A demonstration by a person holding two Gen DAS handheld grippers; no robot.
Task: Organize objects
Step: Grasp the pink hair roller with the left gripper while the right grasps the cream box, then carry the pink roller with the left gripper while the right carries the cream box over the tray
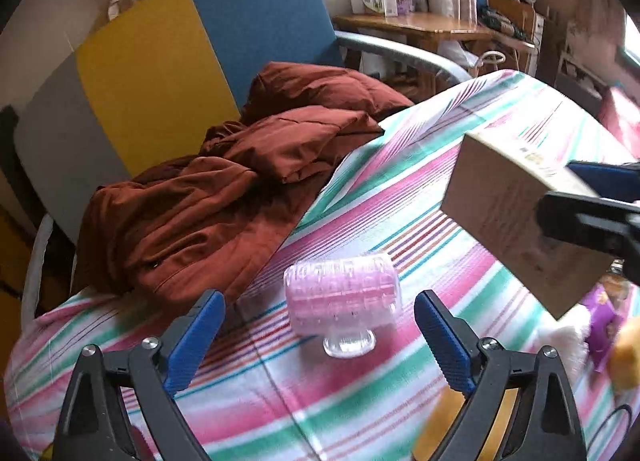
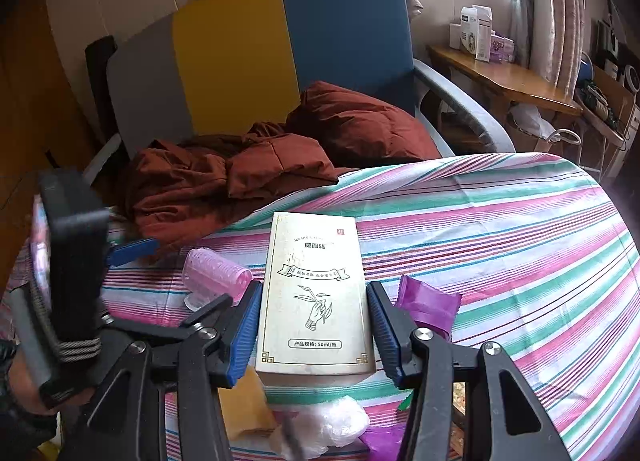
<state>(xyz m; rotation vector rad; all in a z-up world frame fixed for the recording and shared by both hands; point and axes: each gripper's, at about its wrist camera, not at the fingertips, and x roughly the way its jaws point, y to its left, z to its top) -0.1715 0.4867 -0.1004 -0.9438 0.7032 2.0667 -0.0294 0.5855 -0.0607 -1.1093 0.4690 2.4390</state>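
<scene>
I held the cream box (image 2: 314, 293) clamped by its long sides in the right gripper (image 2: 314, 327), lifted above the striped bedcover (image 2: 500, 221). My left gripper (image 1: 320, 335) stood wide open and empty, short of the pink roller (image 1: 342, 295). Risk: the smooth carton could slip or pivot in that narrow edge grip.

A bedsheet (image 2: 500, 229) striped in pink, mint green, white and thin blue lines is seen, with a rust-red quilt (image 1: 208, 197) heaped at ten o'clock. A chair back (image 2: 256, 61) is panelled in grey, mustard yellow and teal blue. A translucent pink roller (image 1: 342, 291) is shown at centre. A cream box (image 2: 314, 293) is printed with a dark line drawing of a hand holding a sprig. A purple wrapper (image 2: 428, 303) is glimpsed at three o'clock. Blue pads (image 1: 442, 337) are fitted on black frames.
</scene>
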